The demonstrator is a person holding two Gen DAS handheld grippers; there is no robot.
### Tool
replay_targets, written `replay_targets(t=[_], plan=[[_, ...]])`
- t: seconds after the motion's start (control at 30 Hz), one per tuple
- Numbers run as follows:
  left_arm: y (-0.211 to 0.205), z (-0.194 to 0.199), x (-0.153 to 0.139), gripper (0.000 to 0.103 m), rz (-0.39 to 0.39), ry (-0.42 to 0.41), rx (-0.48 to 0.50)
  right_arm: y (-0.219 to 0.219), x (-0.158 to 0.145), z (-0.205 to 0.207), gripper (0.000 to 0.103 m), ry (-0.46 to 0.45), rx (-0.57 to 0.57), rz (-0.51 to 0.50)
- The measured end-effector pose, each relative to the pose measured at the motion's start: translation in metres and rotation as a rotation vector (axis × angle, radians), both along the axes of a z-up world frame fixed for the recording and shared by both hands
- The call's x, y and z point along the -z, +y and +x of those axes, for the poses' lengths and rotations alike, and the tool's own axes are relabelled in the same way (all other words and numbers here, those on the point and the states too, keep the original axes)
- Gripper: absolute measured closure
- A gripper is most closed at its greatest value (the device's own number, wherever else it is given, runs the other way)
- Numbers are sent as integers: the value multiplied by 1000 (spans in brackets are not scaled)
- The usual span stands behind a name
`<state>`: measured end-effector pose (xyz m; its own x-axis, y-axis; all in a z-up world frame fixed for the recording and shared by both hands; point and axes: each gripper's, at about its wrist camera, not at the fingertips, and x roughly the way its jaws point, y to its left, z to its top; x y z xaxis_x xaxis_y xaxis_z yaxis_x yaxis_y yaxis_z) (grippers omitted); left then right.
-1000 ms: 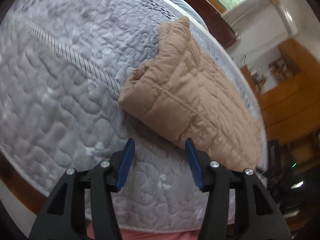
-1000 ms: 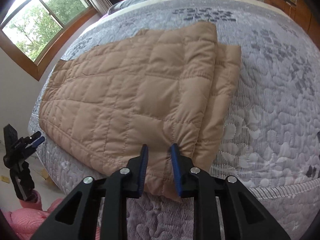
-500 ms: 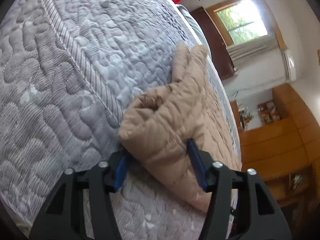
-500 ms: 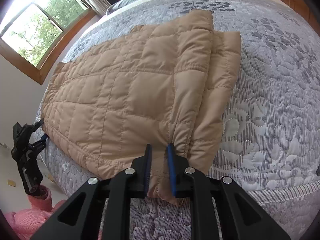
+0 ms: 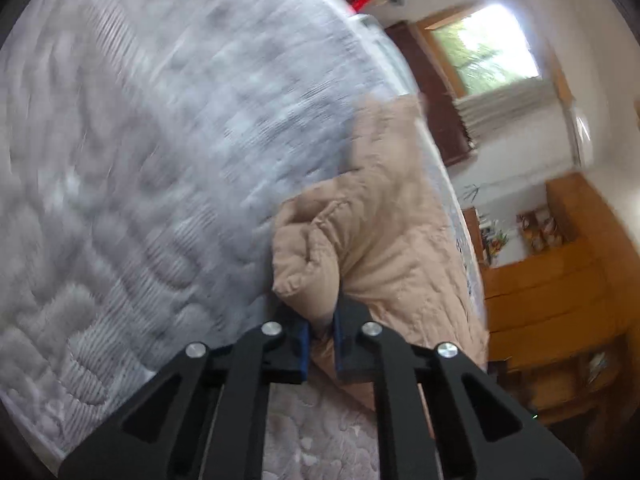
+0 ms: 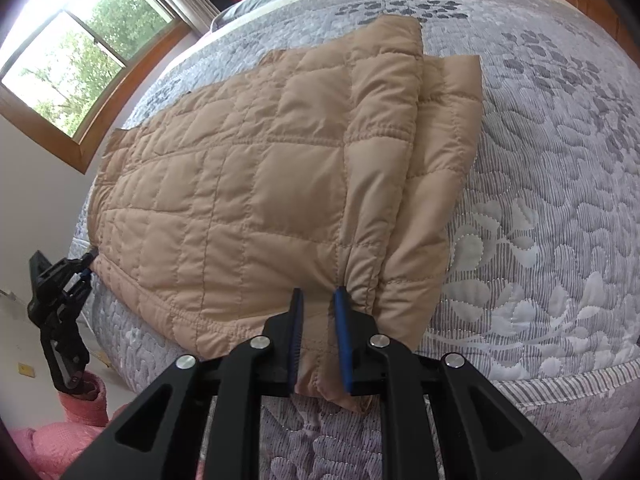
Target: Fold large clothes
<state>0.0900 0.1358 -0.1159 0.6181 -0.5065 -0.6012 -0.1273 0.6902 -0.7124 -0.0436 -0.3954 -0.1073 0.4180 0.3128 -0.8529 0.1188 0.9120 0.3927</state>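
Left gripper [image 5: 320, 330]: blue-padded fingers [image 5: 303, 340] nearly together, a bunched corner of the tan quilted puffer jacket [image 5: 384, 256] clamped between the pads. The jaws have just been closing; the fabric bulges out above the pinch in a rounded fold. Left wrist view is motion-blurred, so stitching detail near the pads cannot be read.

Right gripper [image 6: 318, 312]: fingers a narrow gap apart, pads [image 6: 342, 332] pressed on the near hem of the same jacket [image 6: 256, 200]. The jaws have just narrowed a little further on the cloth. A small tongue of hem hangs below the fingertips, and gathers radiate from the pinch on its right side.

Outward: the jacket lies flat on the grey-and-white quilted bedspread with leaf pattern [image 6: 540, 220], already folded over itself, with an under-layer showing as a strip along the right side. Its near edge runs along the bed's edge. In the right wrist view the left gripper [image 6: 86, 264] is at the jacket's far-left corner, touching the hem there.

Surroundings: wood-framed window [image 6: 76, 64] at upper left of the right wrist view; pink textured fabric [image 6: 60, 436] at lower left below the bed; orange-brown wooden furniture [image 5: 560, 280] to the right of the bed in the left wrist view.
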Motion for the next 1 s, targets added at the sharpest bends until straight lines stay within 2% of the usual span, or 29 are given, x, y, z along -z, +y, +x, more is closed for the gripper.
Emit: replay_targets(t=[0.1,0.2,0.3,0.43,0.53,0.67,0.9,1.0], plan=[[-18,-13,-50,97,85,-203,71,-3,-1,-1,88,6,10,12],[-49,-23,-95,97,164,-357,186,-6,-3,0,88,15,13,11],[-86,-30,-124,97,219,-456,321,-7,-4,1,88,20,19,17],[-135,-36,-137,97,285,-514,475,-8,-5,-1,88,21,25,21],[-168,-40,-135,97,315,-521,586,-9,-5,-1,87,24,25,21],[-201,-41,-121,96,306,-490,704,-8,-5,-1,87,25,27,24],[-240,-15,-59,96,266,-299,874,-9,-5,-1,87,26,27,25],[-248,-10,-37,96,273,-255,906,-9,-5,-1,86,27,25,22]])
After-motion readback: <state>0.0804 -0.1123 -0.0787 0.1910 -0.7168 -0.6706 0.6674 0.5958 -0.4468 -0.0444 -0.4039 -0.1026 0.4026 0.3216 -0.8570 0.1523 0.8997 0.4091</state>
